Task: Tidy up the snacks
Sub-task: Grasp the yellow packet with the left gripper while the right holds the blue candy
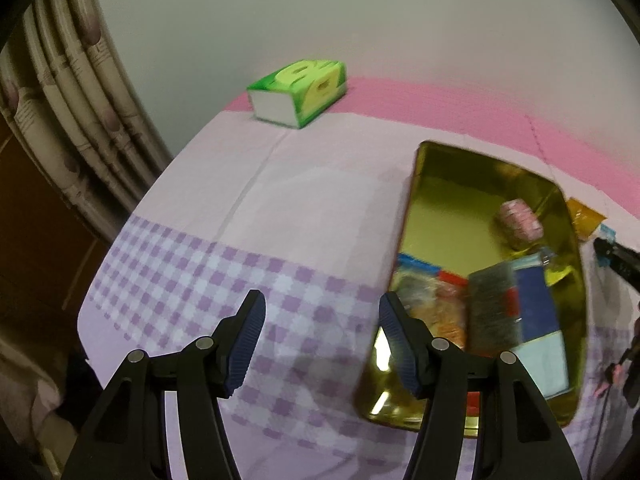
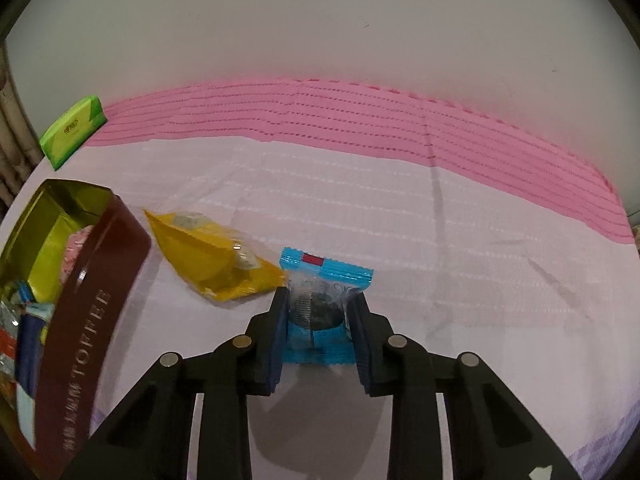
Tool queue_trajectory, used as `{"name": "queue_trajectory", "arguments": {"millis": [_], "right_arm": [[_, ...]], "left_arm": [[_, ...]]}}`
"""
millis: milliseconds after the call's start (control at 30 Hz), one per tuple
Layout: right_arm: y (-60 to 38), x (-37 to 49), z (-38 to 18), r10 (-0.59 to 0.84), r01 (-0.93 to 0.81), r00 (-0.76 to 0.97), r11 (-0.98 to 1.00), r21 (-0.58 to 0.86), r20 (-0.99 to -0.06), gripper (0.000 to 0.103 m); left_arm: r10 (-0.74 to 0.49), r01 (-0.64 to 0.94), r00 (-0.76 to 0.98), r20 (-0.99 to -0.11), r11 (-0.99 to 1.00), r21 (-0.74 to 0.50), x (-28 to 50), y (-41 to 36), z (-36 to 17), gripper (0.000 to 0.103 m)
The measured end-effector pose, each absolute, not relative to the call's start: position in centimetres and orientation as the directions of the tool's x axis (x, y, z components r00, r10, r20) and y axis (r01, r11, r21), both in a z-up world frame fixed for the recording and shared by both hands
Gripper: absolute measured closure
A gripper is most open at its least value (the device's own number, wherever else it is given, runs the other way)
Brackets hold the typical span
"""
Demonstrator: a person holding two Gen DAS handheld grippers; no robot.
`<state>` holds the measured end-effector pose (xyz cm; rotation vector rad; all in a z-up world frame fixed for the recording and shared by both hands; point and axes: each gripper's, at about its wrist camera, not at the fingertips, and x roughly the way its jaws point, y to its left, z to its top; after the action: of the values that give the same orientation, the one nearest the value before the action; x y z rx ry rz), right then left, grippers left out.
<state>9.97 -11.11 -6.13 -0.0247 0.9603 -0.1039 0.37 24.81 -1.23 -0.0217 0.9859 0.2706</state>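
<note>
Left wrist view
- Left claw (image 1: 322, 344): I see my fingers standing apart with nothing between them, hanging over the checked part of the cloth.
- Surface (image 1: 304, 184): covered by a pale lilac cloth with a purple check band; a pink strip runs along its far edge by the wall.
- Tin (image 1: 448, 160): a rectangular tin with a gold inside, open, lying to the right of my claw; its near left corner sits just behind my right-hand finger.
- Snacks in the tin: a pink wrapped piece (image 1: 520, 218) toward the far end, and several packets crowded at the near end, among them a dark blue packet (image 1: 534, 308). They are too blurred for me to name.
- Tissue pack (image 1: 298, 90): green, at the far edge of the surface, well apart from the tin.
- Curtain (image 1: 76, 80): hangs at the left, past the edge of the surface.

Right wrist view
- Right claw (image 2: 318, 320): my fingers are clamped on a blue snack packet (image 2: 326, 272), one pad on each side; a dark round biscuit shows through its clear window.
- Blue snack packet, place: outside the tin, to its right, in my claw; I cannot tell whether its lower edge rests on the cloth.
- Yellow packet (image 2: 208, 258): lies flat on the cloth between the tin and the blue packet, its right corner just beside the blue one.
- Tin, outside: dark red wall with the word TOFFEE, at the left of the view.
</note>
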Motion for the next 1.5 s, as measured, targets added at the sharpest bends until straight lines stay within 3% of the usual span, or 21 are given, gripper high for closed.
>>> {"name": "queue_trajectory", "arguments": {"millis": [633, 1500], "right_arm": [[-21.8, 7.3, -6.0, -0.219, 0.248, 0.573, 0.965, -0.087, -0.789, 0.077], [-24.5, 5.5, -6.2, -0.196, 0.276, 0.603, 0.961, -0.028, -0.774, 0.075]], "left_arm": [[-0.069, 0.098, 0.544, -0.836, 0.995, -0.018, 6.0, 9.3, 1.0, 0.043], [-0.103, 0.174, 0.427, -0.898, 0.984, -0.030, 12.8, -1.1, -4.0, 0.043]]}}
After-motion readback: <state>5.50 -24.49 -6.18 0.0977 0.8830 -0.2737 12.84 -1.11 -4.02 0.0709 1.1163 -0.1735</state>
